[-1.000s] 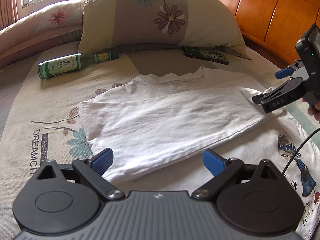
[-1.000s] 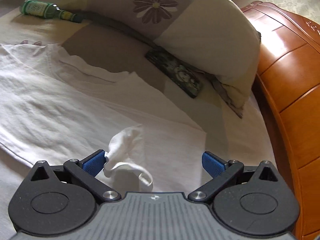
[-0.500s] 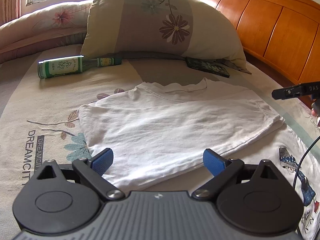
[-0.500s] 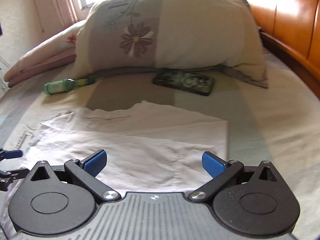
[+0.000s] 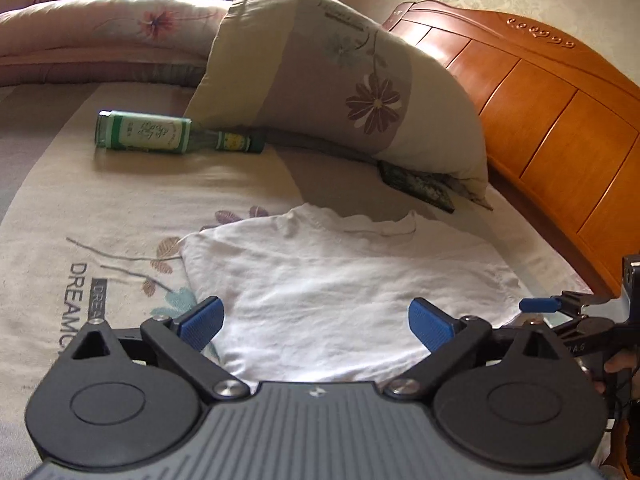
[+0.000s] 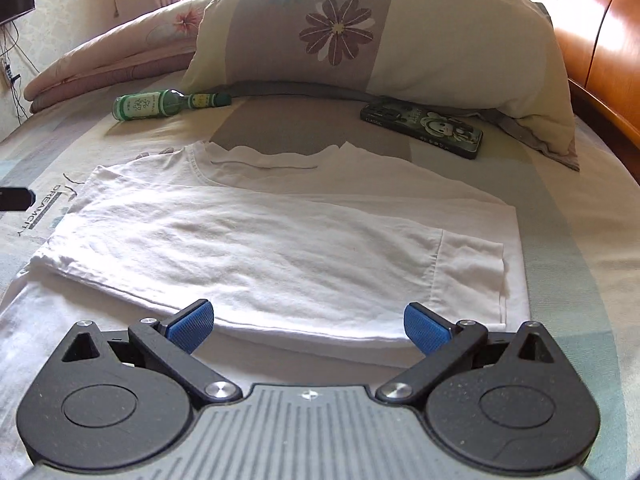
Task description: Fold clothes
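Scene: a white T-shirt [image 6: 280, 240] lies partly folded on a printed bedsheet [image 5: 120, 208], its collar end toward the floral pillow [image 6: 380, 28]; one side and sleeve are already turned in over the body
Left gripper [image 5: 316, 322]: empty, blue pads spread wide, poised over the shirt's near hem, the edge farthest from the pillow
Right gripper [image 6: 306, 324]: likewise empty and spread wide, low over the near fold, the folded sleeve panel to its right; its fingertip also shows at the right edge of the left view
Clutter: a green bottle [image 5: 160, 134] and a dark phone case [image 6: 424, 126] lie at the pillow's foot, beyond the collar and apart from the cloth
Step in hand: judged to be taking the hem for a fold up toward the pillow
Doing it well: pinch both hem corners through every layer; lift evenly; lay the hem short of the collar; keep side edges aligned
Risk: a shallow pinch may drop the under-layer and undo the side fold
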`<state>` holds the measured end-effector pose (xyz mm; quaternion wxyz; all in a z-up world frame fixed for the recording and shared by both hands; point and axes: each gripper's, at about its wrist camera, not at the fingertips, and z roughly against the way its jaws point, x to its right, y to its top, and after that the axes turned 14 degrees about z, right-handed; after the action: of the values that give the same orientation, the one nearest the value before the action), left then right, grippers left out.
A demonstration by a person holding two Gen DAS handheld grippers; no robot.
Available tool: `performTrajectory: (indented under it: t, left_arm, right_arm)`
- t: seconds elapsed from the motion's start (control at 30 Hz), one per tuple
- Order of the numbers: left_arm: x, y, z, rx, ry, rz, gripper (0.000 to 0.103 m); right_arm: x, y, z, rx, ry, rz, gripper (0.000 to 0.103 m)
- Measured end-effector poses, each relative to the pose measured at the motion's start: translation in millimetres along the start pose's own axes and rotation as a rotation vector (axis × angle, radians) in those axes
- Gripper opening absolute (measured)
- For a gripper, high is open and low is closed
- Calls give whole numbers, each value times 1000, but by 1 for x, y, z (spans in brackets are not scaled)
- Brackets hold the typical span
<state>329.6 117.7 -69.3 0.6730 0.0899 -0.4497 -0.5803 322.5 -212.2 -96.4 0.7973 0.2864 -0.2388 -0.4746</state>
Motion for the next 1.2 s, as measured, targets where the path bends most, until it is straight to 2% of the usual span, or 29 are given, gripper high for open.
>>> performTrajectory:
  t: [0.1,0.2,0.37,0.4,0.43,0.5,0.6,0.7,0.83,0.9,1.0,1.07,1.13,1.2]
  left_arm:
    - [-1,17,-40,-61,-18,-11,99]
    - [-18,23,-76,-97,82,37,97]
    - [-47,31,-67,-28,203,126,96]
    - [-47,35,-63,-18,204,120,96]
    - [-46,39,-58,-8,197,115,96]
    - [-40,49,-54,3,111,113,98]
    - [-33,56,-71,-48,19,124,98]
    - [-44,58,-96,-96,136,167,96]
    - [-52,66,-82,-31,209,230,94]
    - [-41,68,-68,-4,209,188,95]
    - [-10,58,-50,-28,135,103,96]
    - [12,39,-43,-60,73,18,97]
    - [29,16,-42,-95,38,-54,97]
    - [35,-8,-48,-162,24,-105,97]
  right_arm:
    - [-14,-7,6,21,7,-29,103]
    - [-25,-12,6,46,30,-42,103]
    - [-28,-26,2,99,49,-78,103]
    - [-25,-28,1,106,55,-98,103]
    - [-22,-31,-1,112,61,-117,103]
    - [-17,-35,-1,131,78,-142,103]
    - [-10,-39,2,145,80,-170,103]
    - [-3,-42,4,154,90,-205,103]
    - [2,-44,5,160,102,-237,103]
    - [0,-43,5,156,96,-225,103]
    - [-4,-42,6,154,81,-208,103]
    - [-5,-42,8,155,71,-207,103]
    - [-3,-42,12,158,60,-226,103]
    - [1,-43,20,161,44,-259,103]
